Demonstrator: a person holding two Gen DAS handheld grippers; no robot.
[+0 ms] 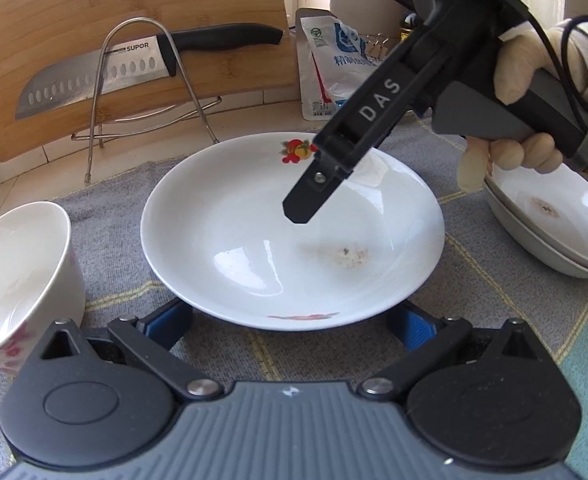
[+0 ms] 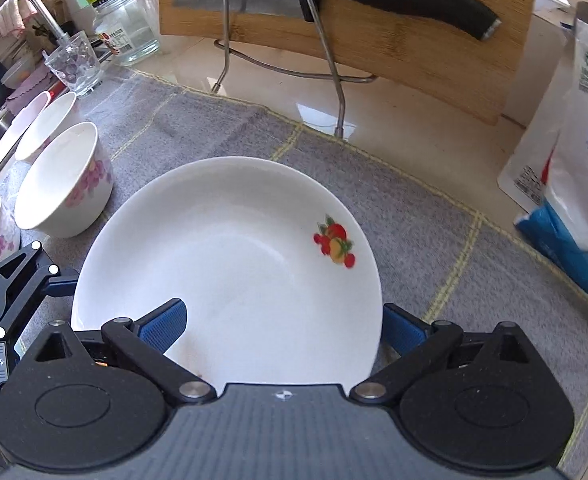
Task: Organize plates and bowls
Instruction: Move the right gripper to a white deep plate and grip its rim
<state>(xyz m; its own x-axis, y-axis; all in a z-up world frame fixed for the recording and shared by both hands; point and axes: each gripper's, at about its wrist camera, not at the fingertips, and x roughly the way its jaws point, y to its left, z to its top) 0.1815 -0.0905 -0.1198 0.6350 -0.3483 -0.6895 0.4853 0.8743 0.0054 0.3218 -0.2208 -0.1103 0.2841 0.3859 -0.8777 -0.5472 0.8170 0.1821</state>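
Note:
A white plate (image 1: 253, 240) with a fruit print lies on the grey cloth; it also shows in the right wrist view (image 2: 229, 264). My left gripper (image 1: 289, 328) is open, its blue pads (image 1: 169, 324) under the plate's near rim on either side. My right gripper (image 2: 281, 328) is open, one pad (image 2: 161, 326) above the plate's inside and the other outside the rim; it shows from the side in the left wrist view (image 1: 306, 204), over the plate. Flowered white bowls (image 2: 61, 184) stand to the left, one in the left wrist view (image 1: 17, 280). Two stacked plates (image 1: 554, 224) sit at right.
A bamboo cutting board (image 1: 133, 40) with a knife (image 1: 153, 64) leans in a wire rack (image 1: 149, 92) at the back. A salt bag (image 2: 574, 180) stands at right. A glass (image 2: 75, 64), a jar (image 2: 125, 28) and the sink tap (image 2: 41, 12) are at far left.

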